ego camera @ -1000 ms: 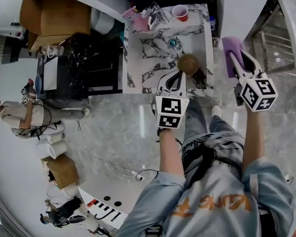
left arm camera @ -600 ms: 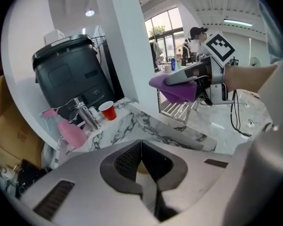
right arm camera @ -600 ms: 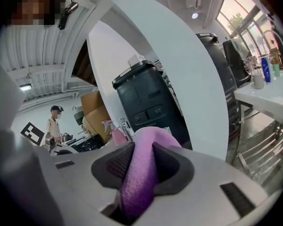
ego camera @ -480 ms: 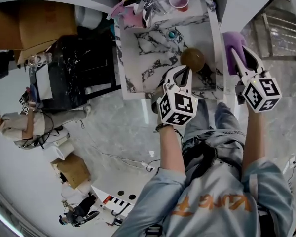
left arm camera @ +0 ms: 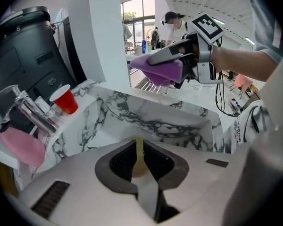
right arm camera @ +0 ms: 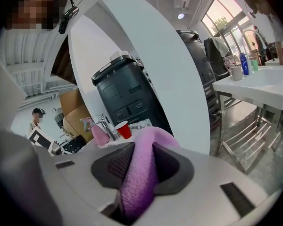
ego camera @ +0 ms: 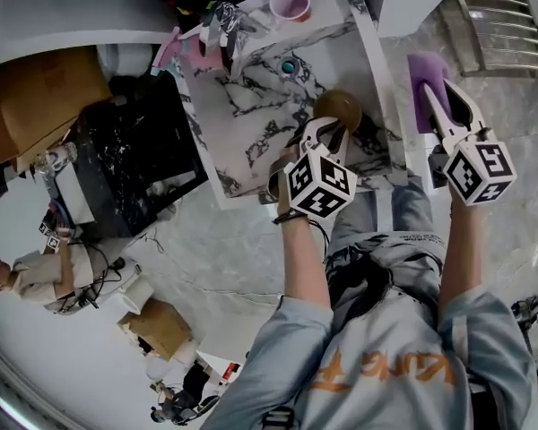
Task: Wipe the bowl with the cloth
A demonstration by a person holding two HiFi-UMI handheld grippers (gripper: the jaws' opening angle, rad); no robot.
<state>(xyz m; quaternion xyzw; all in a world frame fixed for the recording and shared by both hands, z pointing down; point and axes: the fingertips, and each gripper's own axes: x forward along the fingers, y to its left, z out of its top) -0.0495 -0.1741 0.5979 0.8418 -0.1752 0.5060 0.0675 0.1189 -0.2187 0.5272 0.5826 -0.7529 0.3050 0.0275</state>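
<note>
The left tongs (left arm camera: pixel 139 154) clench the thin rim of a round tan bowl (ego camera: pixel 338 106). The right tongs (right arm camera: pixel 140 161) grasp a soft purple cloth (ego camera: pixel 423 72), bunched past their tips.

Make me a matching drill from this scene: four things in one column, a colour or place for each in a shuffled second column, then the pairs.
1. bowl
2. cloth
3. cup
4. counter

A. purple, clamped in the right hand-held gripper
B. red
C. white marble with dark veins
D. rim pinched by the left hand-held gripper

Pairs: 1-D, 2-A, 3-B, 4-C
</note>
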